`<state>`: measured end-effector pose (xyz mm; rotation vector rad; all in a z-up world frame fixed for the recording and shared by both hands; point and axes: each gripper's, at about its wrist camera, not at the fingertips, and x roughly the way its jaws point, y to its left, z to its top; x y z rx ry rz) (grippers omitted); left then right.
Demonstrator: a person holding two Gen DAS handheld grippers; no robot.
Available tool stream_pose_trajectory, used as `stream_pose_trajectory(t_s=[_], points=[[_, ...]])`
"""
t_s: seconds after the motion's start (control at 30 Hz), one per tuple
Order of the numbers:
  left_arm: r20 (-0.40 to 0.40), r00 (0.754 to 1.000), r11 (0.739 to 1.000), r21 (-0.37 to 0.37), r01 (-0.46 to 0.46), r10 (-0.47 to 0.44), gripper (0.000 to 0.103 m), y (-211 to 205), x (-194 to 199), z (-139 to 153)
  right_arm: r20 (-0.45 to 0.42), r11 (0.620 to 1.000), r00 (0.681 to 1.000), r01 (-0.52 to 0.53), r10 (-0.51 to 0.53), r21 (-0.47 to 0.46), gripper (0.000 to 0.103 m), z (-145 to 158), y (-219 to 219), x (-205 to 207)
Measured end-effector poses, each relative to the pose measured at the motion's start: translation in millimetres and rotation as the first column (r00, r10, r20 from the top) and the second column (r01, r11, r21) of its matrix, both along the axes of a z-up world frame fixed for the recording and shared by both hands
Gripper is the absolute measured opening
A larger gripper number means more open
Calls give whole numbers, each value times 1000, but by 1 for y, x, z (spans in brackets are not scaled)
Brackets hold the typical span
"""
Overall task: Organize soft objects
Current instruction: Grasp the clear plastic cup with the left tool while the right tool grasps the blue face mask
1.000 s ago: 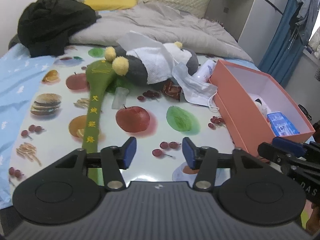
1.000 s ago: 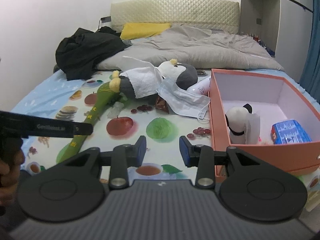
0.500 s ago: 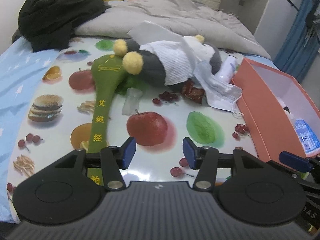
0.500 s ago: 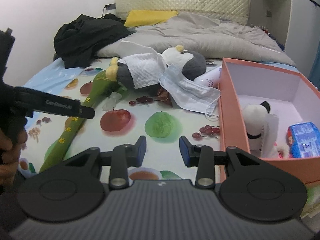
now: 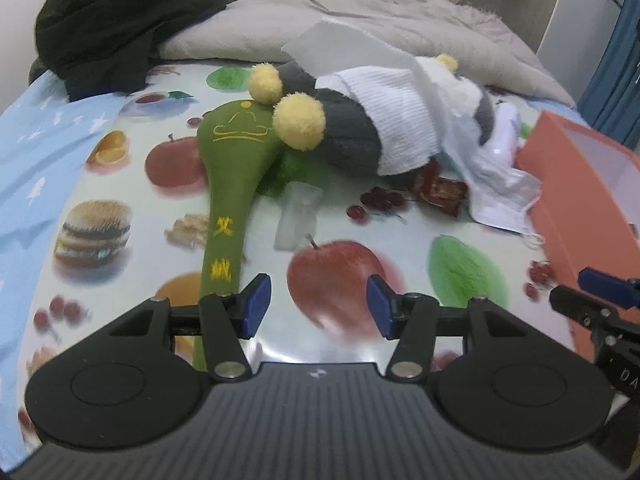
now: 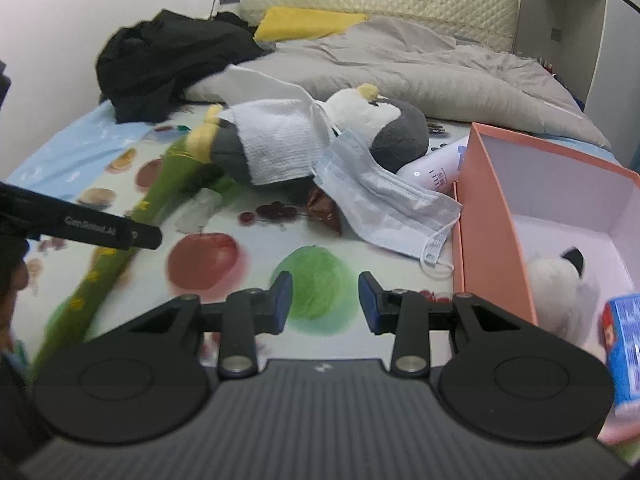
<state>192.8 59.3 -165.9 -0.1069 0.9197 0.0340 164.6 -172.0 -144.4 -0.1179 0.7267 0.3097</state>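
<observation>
A grey-and-white plush penguin (image 5: pixel 352 136) (image 6: pixel 392 124) with yellow feet lies on the fruit-print mat, a white cloth (image 5: pixel 396 120) (image 6: pixel 280 140) draped over it. A long green plush stick (image 5: pixel 232 168) (image 6: pixel 160 188) lies to its left. A pale blue face mask (image 6: pixel 384 196) (image 5: pixel 496 196) lies by the orange box (image 6: pixel 492 232) (image 5: pixel 568 200), which holds a small white plush (image 6: pixel 560 292). My left gripper (image 5: pixel 318 308) is open and empty above the mat, short of the green stick. My right gripper (image 6: pixel 324 300) is open and empty, just left of the box.
A grey duvet (image 6: pixel 420 68), black clothes (image 6: pixel 168 60) and a yellow pillow (image 6: pixel 308 24) lie behind. A white bottle (image 6: pixel 436 164), a brown wrapper (image 6: pixel 324 204) and a clear wrapper (image 5: pixel 298 216) lie among the toys. A blue packet (image 6: pixel 624 344) sits in the box.
Both grippers have moved forward over the mat toward the penguin and the green stick, which now look larger. Both stay open and empty.
</observation>
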Motion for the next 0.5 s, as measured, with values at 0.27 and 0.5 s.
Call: stream_pose_trajectory(t_s=[0.27, 0.5], points=[[-3, 999, 992, 116, 43, -43, 59, -2, 72, -32, -42, 995, 998, 37, -41, -96, 39, -39, 10, 74], [-86, 991, 974, 195, 114, -98, 57, -5, 116, -61, -83, 982, 996, 4, -20, -190, 38, -65, 30, 121]])
